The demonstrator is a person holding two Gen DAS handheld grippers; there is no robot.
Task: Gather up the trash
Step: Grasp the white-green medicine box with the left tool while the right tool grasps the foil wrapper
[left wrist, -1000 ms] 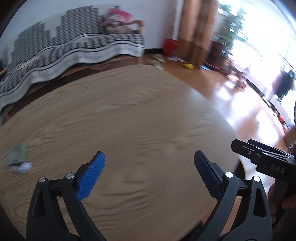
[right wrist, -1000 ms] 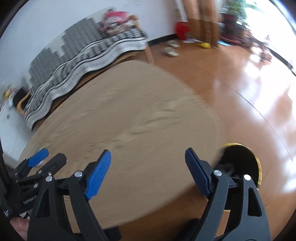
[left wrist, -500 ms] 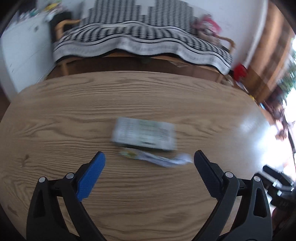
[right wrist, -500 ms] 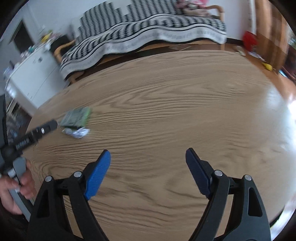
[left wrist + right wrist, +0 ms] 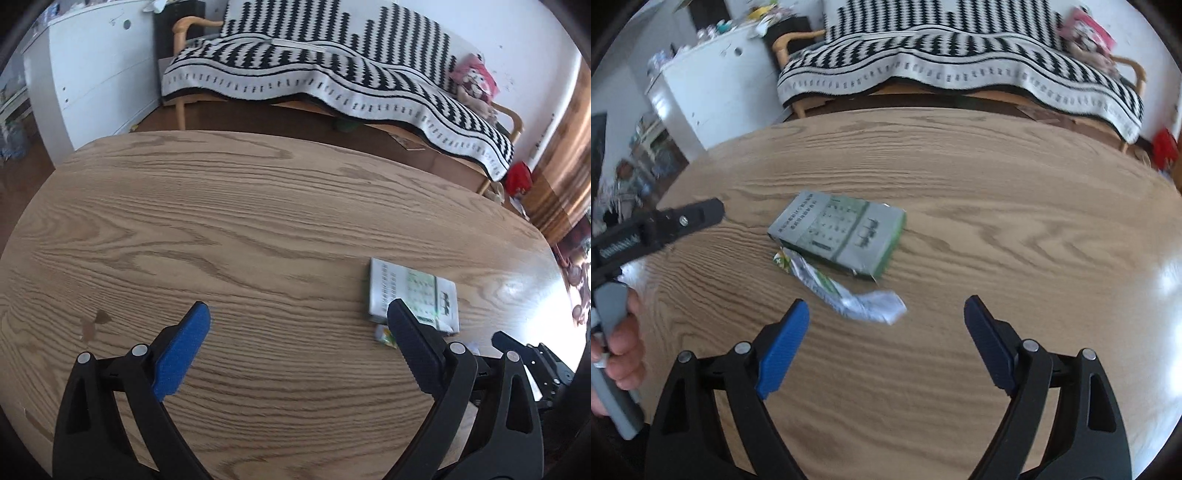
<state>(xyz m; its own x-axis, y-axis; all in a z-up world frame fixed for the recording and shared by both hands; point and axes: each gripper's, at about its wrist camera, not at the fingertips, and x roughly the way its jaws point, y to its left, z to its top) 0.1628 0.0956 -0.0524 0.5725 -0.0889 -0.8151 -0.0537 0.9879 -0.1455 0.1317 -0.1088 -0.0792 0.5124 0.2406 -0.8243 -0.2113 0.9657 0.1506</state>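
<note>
A flat grey and green box (image 5: 838, 232) lies on the wooden table (image 5: 1015, 206). A crumpled silver and green wrapper (image 5: 842, 291) lies just in front of it, touching its near edge. My right gripper (image 5: 886, 343) is open and empty, a short way in front of the wrapper. In the left wrist view the box (image 5: 410, 291) is at the right, partly behind my right finger, with a bit of the wrapper (image 5: 384, 334) below it. My left gripper (image 5: 299, 347) is open and empty, to the left of the box.
A sofa with a black and white blanket (image 5: 332, 70) stands beyond the table's far edge. A white cabinet (image 5: 96, 74) is at the far left. The left gripper's body and a hand (image 5: 620, 343) show at the left of the right wrist view.
Both views have swung left, from the table's right end and floor to the box and wrapper. The right gripper has come close to the wrapper; the left one has passed left of the box.
</note>
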